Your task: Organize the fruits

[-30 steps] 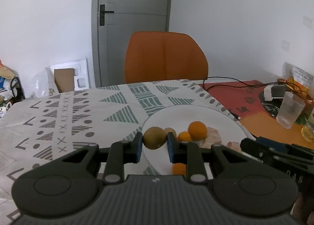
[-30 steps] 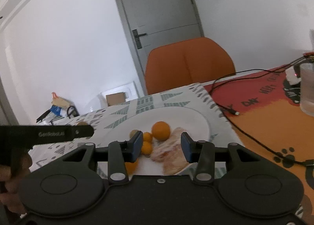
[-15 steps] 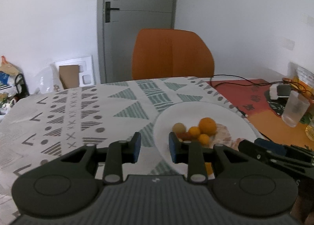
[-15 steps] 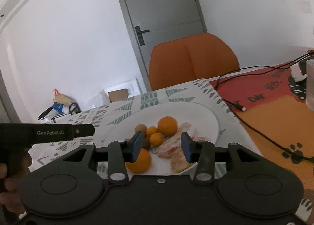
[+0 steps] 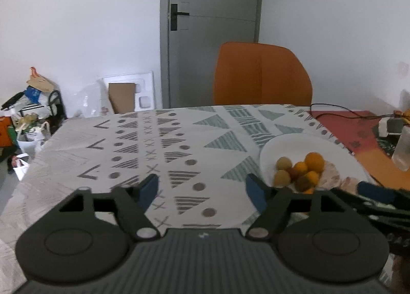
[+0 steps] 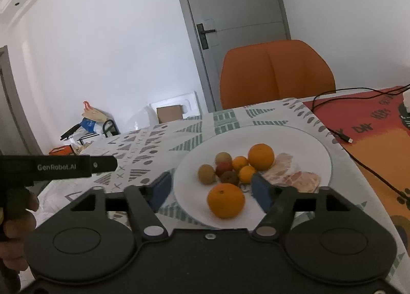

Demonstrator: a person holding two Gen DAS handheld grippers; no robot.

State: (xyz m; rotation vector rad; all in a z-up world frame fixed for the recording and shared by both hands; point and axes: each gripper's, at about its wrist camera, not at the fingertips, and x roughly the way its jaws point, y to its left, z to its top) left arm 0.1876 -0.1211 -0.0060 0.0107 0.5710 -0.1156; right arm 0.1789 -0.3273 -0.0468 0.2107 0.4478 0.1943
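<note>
while we hold both tools over the table, our left gripper has its blue fingers spread wide with nothing between them, and it hangs over the patterned cloth, to the left of the white plate. our right gripper is spread wide too, and it holds nothing. between its blue fingers we see the near big orange sitting on the near part of the plate, but we cannot tell if the fingers touch it. a second big orange sits farther back on the plate. two small oranges lie close together between the big ones. to their left are two round yellow-brown fruits, a small red fruit and a dark brown fruit, all bunched close together. some pale pink peels lie on the right part of the plate. in the left wrist view the same fruit pile sits on the plate at the right, just past the right finger. an orange chair stands at the far side of the table, and a grey door is behind it. a black cable runs over the red and orange mat on the right. bags and boxes sit on the floor at the far left.
</note>
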